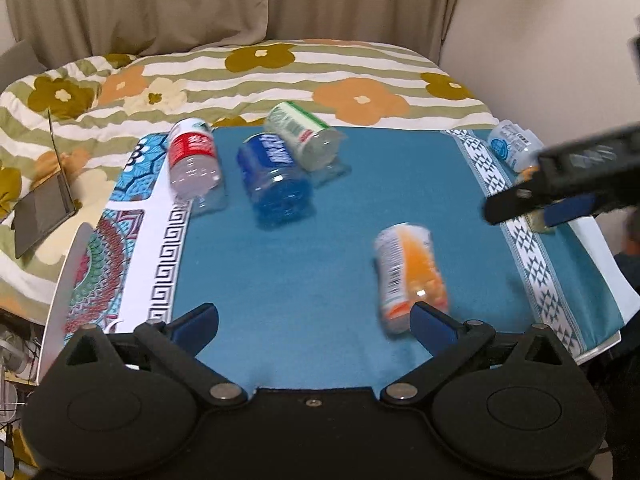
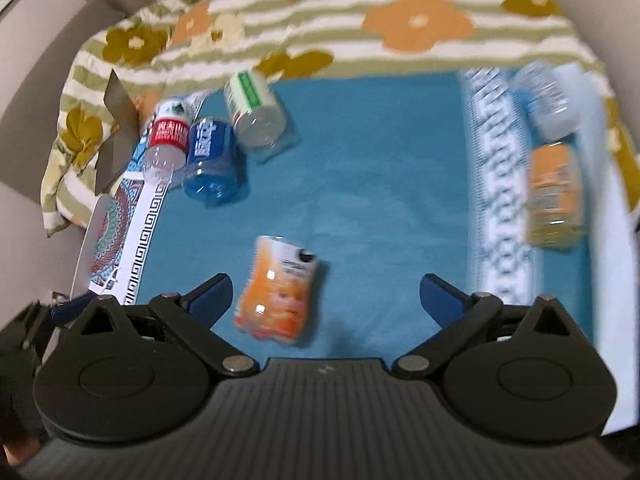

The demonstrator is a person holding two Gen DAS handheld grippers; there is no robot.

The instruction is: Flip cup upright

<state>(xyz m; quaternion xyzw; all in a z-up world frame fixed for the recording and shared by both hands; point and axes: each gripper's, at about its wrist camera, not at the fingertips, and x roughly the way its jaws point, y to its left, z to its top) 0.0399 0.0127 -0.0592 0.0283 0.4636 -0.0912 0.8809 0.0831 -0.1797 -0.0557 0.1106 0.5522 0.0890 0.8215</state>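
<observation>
An orange-labelled plastic cup (image 1: pixel 408 276) lies on its side on the teal cloth (image 1: pixel 320 240), blurred by motion. My left gripper (image 1: pixel 314 316) is open low over the near edge, and its right finger (image 1: pixel 432 322) overlaps the cup's near end. From the right wrist the same cup (image 2: pixel 280 288) shows between the open fingers of my right gripper (image 2: pixel 326 288), close to the left finger (image 2: pixel 212 292); whether anything touches it is unclear. The right gripper (image 1: pixel 532 200) also reaches in from the right edge of the left wrist view, well above the cloth.
Red-labelled (image 1: pixel 194 160), blue (image 1: pixel 272 180) and green-labelled (image 1: pixel 304 136) cups lie clustered at the far left. A pale blue cup (image 2: pixel 544 100) and a yellow-orange one (image 2: pixel 556 196) sit on the right patterned strip. A floral quilt (image 1: pixel 280 76) lies behind, with an open laptop (image 1: pixel 44 208) at left.
</observation>
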